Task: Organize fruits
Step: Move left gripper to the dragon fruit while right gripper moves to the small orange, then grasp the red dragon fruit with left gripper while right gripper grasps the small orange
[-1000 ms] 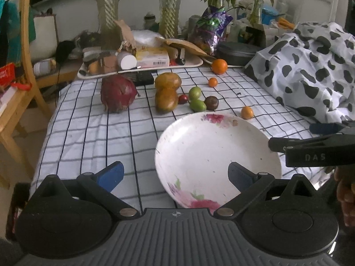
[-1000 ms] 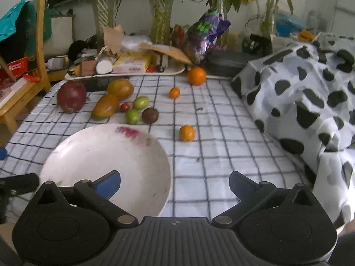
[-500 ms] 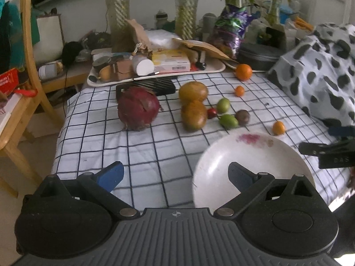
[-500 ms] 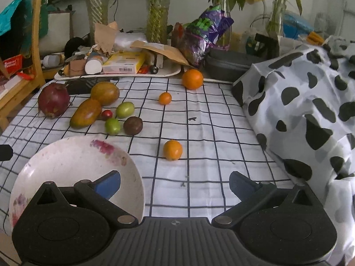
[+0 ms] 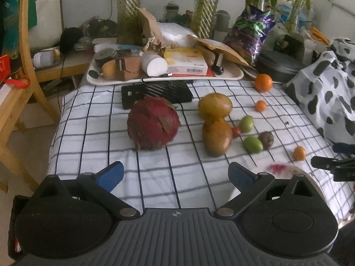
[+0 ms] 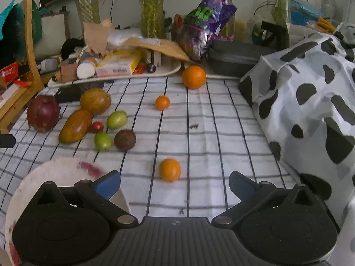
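Both tools are open and hold nothing. The left tool [image 5: 175, 173] hovers over the checked cloth [image 5: 88, 137], with the dragon fruit [image 5: 153, 123] just ahead. The right tool [image 6: 174, 182] hovers low, a small orange [image 6: 170, 169] near its tips. The plate [image 6: 55, 173] lies empty at its left, partly under its left finger. Beyond lie two mangoes [image 6: 76, 126], touching, two green fruits [image 6: 117, 119], a red tomato [image 6: 97, 126] and a brown fruit [image 6: 125, 140]. Farther back sit another small orange [image 6: 162, 102] and a big orange [image 6: 194, 77].
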`<state>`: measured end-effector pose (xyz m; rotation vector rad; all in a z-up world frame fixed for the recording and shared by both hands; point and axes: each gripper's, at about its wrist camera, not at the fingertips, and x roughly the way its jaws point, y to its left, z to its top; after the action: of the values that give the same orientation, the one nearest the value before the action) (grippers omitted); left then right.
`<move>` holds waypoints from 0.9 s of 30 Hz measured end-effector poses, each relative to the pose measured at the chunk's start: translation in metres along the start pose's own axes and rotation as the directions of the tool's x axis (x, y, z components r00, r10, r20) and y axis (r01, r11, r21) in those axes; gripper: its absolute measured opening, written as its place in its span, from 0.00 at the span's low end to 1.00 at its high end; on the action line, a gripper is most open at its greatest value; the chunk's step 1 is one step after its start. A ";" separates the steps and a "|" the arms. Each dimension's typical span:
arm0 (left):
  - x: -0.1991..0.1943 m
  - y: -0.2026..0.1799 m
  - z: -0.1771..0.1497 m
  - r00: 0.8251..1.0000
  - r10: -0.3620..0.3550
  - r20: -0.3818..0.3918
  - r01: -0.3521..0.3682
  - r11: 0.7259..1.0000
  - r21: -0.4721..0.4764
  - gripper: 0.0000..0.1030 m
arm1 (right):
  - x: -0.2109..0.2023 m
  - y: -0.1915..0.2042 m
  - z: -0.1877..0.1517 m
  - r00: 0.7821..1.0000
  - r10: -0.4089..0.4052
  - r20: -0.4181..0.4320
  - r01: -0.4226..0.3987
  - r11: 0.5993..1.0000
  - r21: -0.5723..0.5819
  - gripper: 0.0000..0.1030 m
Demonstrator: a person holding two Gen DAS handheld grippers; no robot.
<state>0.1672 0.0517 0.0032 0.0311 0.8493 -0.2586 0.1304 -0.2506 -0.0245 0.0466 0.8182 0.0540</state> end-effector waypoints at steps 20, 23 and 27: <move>0.066 0.031 0.044 1.000 -0.021 0.017 0.021 0.999 0.029 0.82 | 0.043 0.001 0.025 0.998 0.005 -0.070 -0.013 0.994 -0.111 1.00; 0.073 0.034 0.048 0.999 -0.042 0.006 0.042 0.999 0.010 0.80 | 0.047 0.001 0.026 0.996 0.009 -0.085 -0.019 0.993 -0.115 1.00; 0.082 0.038 0.049 0.999 -0.040 -0.012 0.040 0.999 0.010 0.75 | 0.053 -0.002 0.027 0.994 -0.001 -0.109 -0.010 0.995 -0.098 0.97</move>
<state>0.2641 0.0643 -0.0286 0.0248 0.8608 -0.3002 0.1859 -0.2500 -0.0449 -0.0481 0.9239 0.1015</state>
